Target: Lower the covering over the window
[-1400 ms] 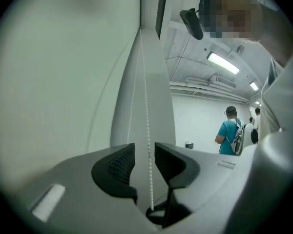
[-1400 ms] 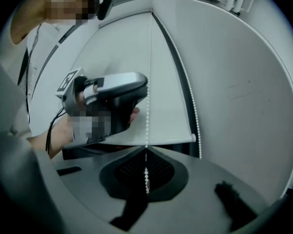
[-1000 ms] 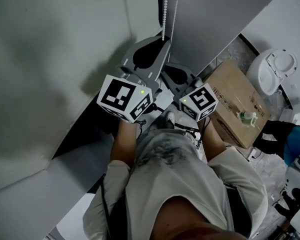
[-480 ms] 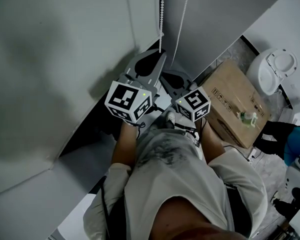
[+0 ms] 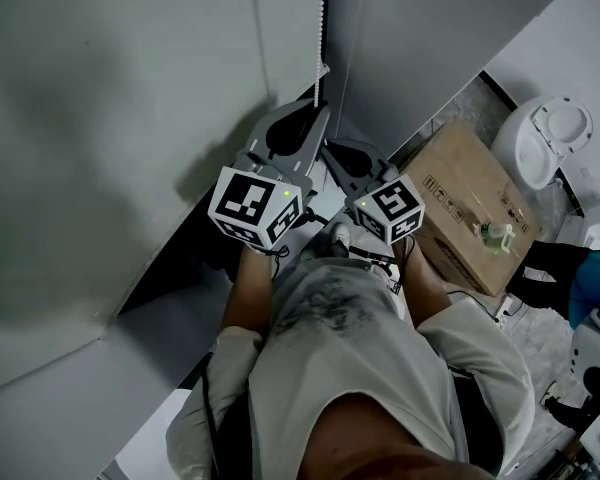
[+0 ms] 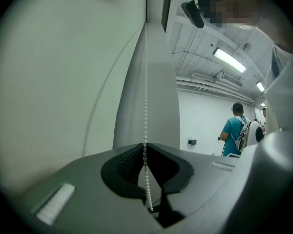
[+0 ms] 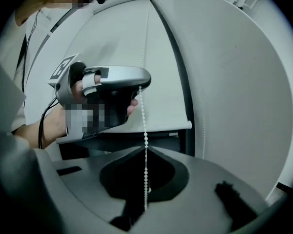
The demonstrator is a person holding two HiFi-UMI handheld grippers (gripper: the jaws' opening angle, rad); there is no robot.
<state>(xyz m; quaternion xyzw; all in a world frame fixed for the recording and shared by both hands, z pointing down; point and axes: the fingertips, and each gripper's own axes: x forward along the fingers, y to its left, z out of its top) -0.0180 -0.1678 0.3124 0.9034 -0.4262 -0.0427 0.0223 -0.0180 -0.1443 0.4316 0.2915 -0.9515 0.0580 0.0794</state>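
Observation:
A white bead chain (image 5: 324, 18) hangs down beside the grey roller blind (image 7: 127, 52), whose bottom bar (image 7: 156, 126) sits above a dark gap. My left gripper (image 5: 318, 108) is the higher one. Its tips (image 6: 145, 146) meet on the bead chain (image 6: 145, 106), and its jaws are starting to open with the chain still between them. Just below it, my right gripper (image 5: 332, 151) is shut on the same bead chain (image 7: 145, 135) at its tips (image 7: 146, 150). The right gripper view shows the left gripper (image 7: 142, 83) with the chain dropping from its tip.
A pale wall (image 5: 100, 118) fills the left. A cardboard box (image 5: 470, 203) and a white round fixture (image 5: 550, 138) stand on the floor to the right. People stand far off in the room (image 6: 233, 130).
Both grippers have shifted a little along the chain and their marker cubes sit closer together. The second strand that hung to the right has swung in against the first.

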